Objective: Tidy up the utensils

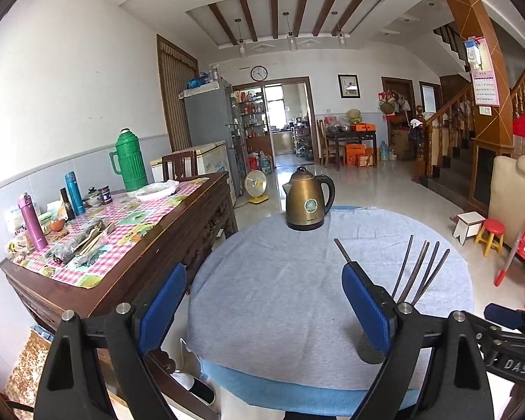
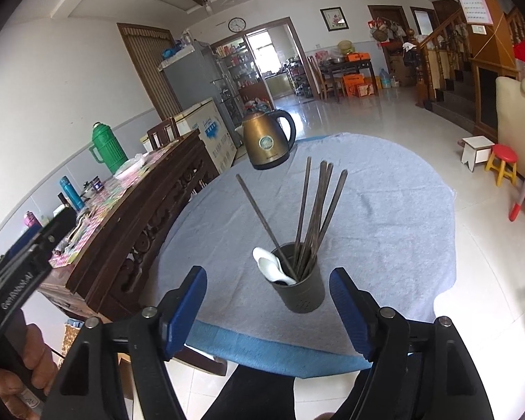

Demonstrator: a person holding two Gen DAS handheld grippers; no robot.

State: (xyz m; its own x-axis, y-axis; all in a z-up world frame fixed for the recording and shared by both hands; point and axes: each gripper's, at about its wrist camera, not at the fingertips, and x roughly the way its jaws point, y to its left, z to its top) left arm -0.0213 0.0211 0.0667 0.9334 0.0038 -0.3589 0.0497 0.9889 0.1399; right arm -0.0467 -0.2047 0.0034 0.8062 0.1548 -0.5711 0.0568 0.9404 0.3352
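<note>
On the round table's nubby grey cloth [image 2: 385, 217], nearer the edge than the brass-toned kettle [image 2: 267, 140], a dark cylindrical holder [image 2: 302, 295] bristles with slim dark chopsticks [image 2: 318, 210] and glossy white spoons [image 2: 273, 267], while the left gripper [image 1: 262, 309] and right gripper [image 2: 267, 309] gape empty.

Big open room: white walls [image 1: 70, 80] with grey lower band, glossy tiled floor [image 1: 367, 182], beamed ceiling [image 1: 283, 10], wooden staircase [image 1: 448, 129] on the right, wall clock [image 1: 259, 73] above a doorway.
</note>
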